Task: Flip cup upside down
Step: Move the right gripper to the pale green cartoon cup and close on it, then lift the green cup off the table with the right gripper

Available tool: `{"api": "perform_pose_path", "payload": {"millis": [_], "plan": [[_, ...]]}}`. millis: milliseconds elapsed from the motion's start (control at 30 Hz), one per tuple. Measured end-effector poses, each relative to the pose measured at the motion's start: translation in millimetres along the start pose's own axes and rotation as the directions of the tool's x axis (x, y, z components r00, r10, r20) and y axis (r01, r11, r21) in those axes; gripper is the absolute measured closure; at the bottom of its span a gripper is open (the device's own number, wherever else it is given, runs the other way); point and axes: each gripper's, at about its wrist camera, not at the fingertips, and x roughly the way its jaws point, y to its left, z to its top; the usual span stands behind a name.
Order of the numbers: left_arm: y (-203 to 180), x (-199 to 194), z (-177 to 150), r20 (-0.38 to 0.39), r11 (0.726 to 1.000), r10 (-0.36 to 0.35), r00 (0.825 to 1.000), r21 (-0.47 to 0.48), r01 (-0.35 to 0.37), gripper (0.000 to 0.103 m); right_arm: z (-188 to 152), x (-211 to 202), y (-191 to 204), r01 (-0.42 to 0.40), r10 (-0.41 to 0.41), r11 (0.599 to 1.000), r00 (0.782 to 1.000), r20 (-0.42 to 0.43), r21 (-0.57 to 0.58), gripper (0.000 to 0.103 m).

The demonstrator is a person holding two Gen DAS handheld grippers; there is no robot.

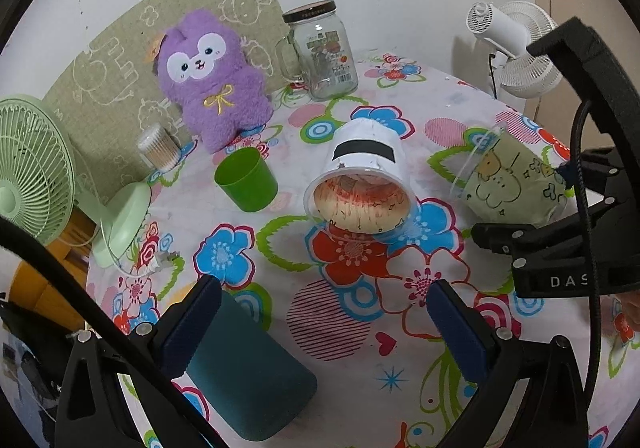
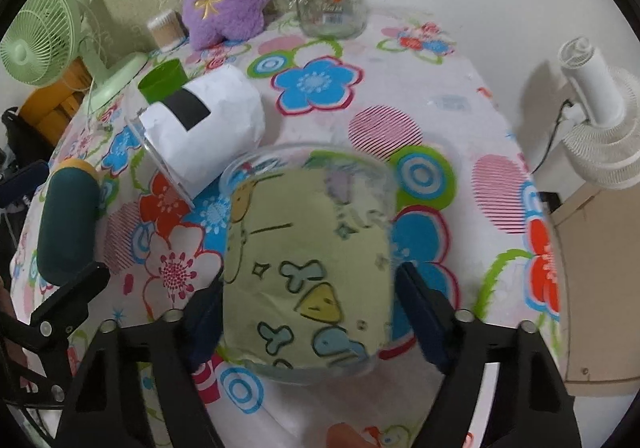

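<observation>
A clear cup with a pale green cartoon lining [image 2: 308,248] is tilted over the flowered tablecloth [image 2: 440,96], mouth pointing away from the camera. My right gripper [image 2: 310,288] is shut on its lower body, one blue pad on each side. The left wrist view shows this cup [image 1: 512,176] at the right, leaning with its rim to the left. In the middle a white paper-wrapped cup [image 1: 364,176] lies on its side. A dark teal cup [image 1: 248,372] also lies on its side, against the left finger of my open left gripper [image 1: 320,292].
A small green cup [image 1: 246,180] stands upright beside a purple plush toy [image 1: 212,80]. At the back stand a glass jar with a handle [image 1: 324,52] and a tub of cotton swabs [image 1: 158,148]. A green fan [image 1: 28,168] is at the left edge, a white fan [image 1: 516,44] at the right.
</observation>
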Motion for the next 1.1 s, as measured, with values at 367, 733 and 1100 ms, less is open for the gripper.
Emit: {"api": "perform_pose_path", "payload": {"millis": [367, 733, 1100], "plan": [[12.7, -24.9, -7.3, 0.024, 0.999, -0.014, 1.000, -0.042, 0.015, 0.000, -4.4, -29.3, 13.7, -0.016, 0.017, 1.000, 0.997, 0.070, -0.014, 0.042], [17.5, -99.3, -53.5, 0.085, 0.998, -0.024, 0.996, -0.054, 0.029, 0.000, -46.3, -123.2, 84.3, -0.039, 0.074, 0.982, 0.980, 0.186, -0.186, 0.042], [30.5, -143.9, -134.1, 0.081, 0.987, 0.015, 0.997, -0.159, -0.002, 0.000, -113.2, -151.5, 137.0, -0.051, 0.099, 0.960, 0.982, 0.162, -0.277, 0.042]]}}
